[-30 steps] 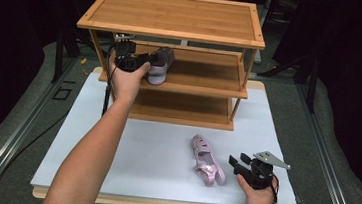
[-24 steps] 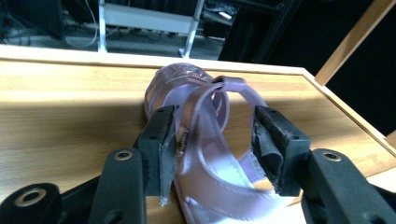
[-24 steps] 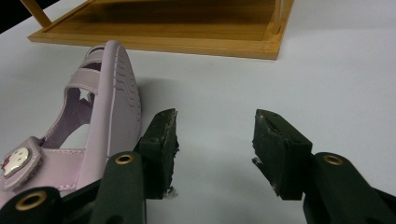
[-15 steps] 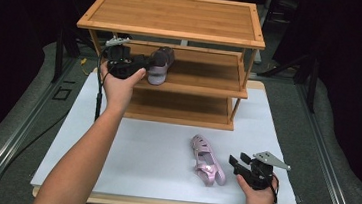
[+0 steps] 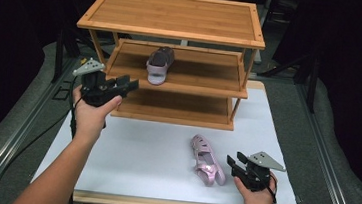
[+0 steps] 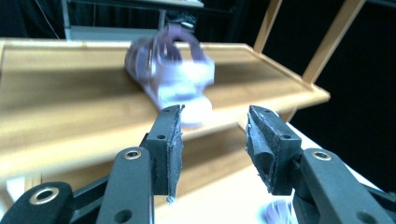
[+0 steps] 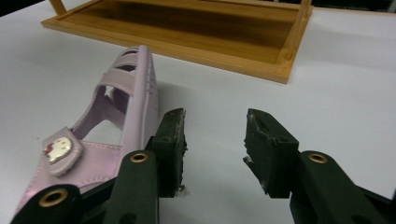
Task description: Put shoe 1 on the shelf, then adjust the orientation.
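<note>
pink sandal (image 5: 207, 161) beside right gripper (image 5: 233, 166)

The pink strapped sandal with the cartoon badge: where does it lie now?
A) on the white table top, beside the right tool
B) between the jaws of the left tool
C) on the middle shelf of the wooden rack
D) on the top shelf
A: the pink strapped sandal lies on the white table top, just beside the right tool, whose open jaws hold nothing.

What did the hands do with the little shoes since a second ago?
The left gripper let go of the purple sandal on the middle shelf and pulled back left, jaws just closing on nothing. The right gripper stayed beside the pink sandal, its empty jaws narrowing.
</note>
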The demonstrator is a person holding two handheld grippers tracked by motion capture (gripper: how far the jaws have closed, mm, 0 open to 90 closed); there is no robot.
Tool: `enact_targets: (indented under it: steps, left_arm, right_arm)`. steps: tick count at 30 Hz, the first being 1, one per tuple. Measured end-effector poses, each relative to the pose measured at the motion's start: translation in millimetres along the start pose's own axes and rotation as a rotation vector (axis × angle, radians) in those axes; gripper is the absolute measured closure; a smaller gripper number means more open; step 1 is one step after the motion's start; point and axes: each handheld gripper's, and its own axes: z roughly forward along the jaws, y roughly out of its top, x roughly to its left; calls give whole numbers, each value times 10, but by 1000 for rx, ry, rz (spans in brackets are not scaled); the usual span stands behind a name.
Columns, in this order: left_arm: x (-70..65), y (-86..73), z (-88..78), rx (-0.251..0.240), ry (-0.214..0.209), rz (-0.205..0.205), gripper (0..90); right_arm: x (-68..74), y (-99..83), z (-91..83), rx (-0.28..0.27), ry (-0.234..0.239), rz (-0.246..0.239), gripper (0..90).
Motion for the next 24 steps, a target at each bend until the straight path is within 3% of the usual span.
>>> enact_targets:
  steps: [1,5,8,9,15,17,18,23,24]
  left_arm:
    - [0,0,0,0,0,0,550]
    - [55,-256,-149,0,-1,-9,557]
    - [74,-430,-231,10,7,-3,557]
    - [74,-430,-231,10,7,-3,557]
    - [73,-990,-324,64,7,45,551]
    - [80,-1078,-333,73,11,47,548]
    - [109,-1231,-342,91,-1,37,544]
    - [182,-1444,-357,106,1,31,536]
    - [209,-1485,-369,92,31,35,536]
  right_arm:
    - [0,0,0,0,0,0,573]
    - [74,28,-25,-14,-14,-27,565]
    - [119,47,-45,-9,-8,-32,623]
    - [126,50,-44,-12,4,-34,651]
    - [172,60,-55,-6,52,-63,724]
    - [193,68,-54,2,66,-60,750]
    - [210,71,-46,6,69,-67,765]
    - [260,75,-19,30,92,-88,823]
    - [288,75,-8,41,93,-106,829]
